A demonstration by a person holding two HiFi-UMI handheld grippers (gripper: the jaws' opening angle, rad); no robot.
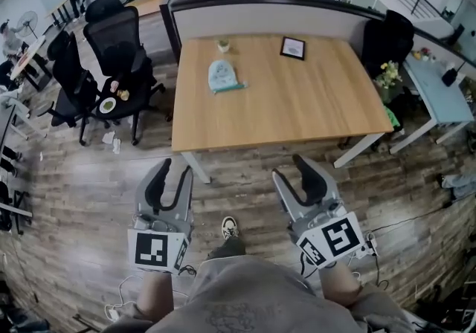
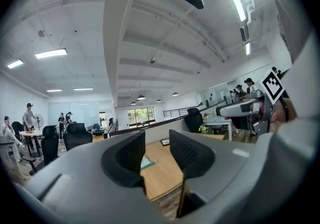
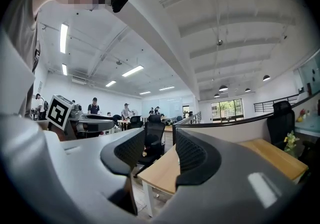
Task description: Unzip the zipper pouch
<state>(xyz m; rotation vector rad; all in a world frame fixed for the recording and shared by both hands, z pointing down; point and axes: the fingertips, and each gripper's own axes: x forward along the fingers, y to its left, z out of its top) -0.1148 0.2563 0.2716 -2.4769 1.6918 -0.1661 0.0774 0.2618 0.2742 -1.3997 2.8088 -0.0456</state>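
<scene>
Zipper pouch (image 1: 223, 76) lay far-left on the desk (image 1: 297, 108), well apart from the left gripper (image 1: 175, 169) and right gripper (image 1: 288, 166), both short of the desk with jaws released and empty. One would best pin the fabric while the other took the slider.

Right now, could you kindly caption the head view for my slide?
Open left gripper and open right gripper hover short of the wooden table holding a light-blue zipper pouch.
</scene>
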